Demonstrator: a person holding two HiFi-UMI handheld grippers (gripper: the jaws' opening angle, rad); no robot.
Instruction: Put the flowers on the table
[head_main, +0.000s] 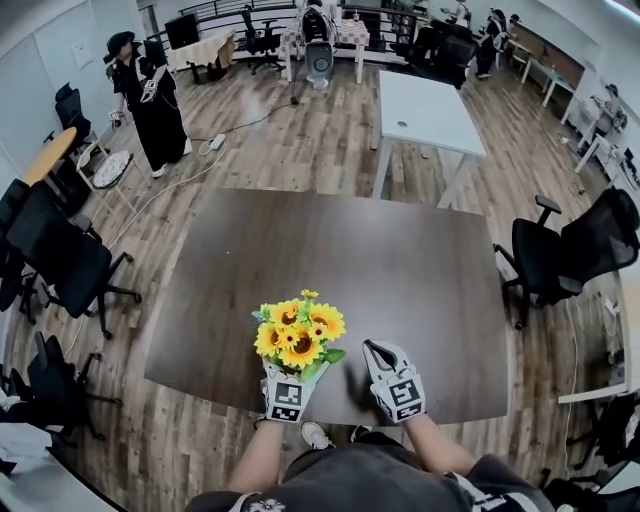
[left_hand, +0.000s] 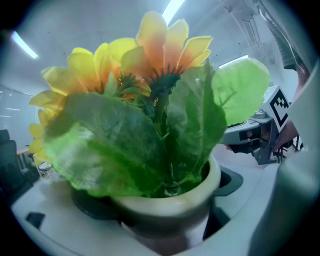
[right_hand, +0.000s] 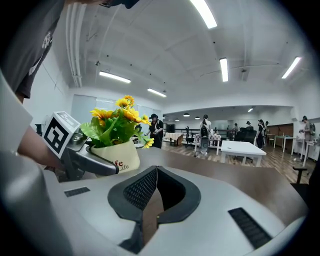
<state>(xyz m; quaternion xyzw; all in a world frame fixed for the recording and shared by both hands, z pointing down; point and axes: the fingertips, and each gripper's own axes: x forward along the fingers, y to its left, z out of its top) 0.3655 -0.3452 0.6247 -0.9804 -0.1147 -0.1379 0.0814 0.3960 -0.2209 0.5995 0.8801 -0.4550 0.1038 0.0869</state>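
Note:
A bunch of yellow sunflowers (head_main: 298, 333) with green leaves stands in a cream pot (left_hand: 167, 200). My left gripper (head_main: 287, 372) is shut on the pot, one dark pad on each side of it. It holds the pot over the near edge of the dark brown table (head_main: 380, 270); whether the pot rests on the table is hidden. In the left gripper view the flowers (left_hand: 150, 75) fill the frame. My right gripper (head_main: 376, 348) is just right of the flowers, shut and empty. In the right gripper view, the right gripper (right_hand: 156, 170) has the pot (right_hand: 112, 157) at its left.
Black office chairs stand left (head_main: 60, 260) and right (head_main: 560, 255) of the table. A white table (head_main: 425, 110) is beyond it on the wooden floor. A person in black (head_main: 150, 95) stands at the far left.

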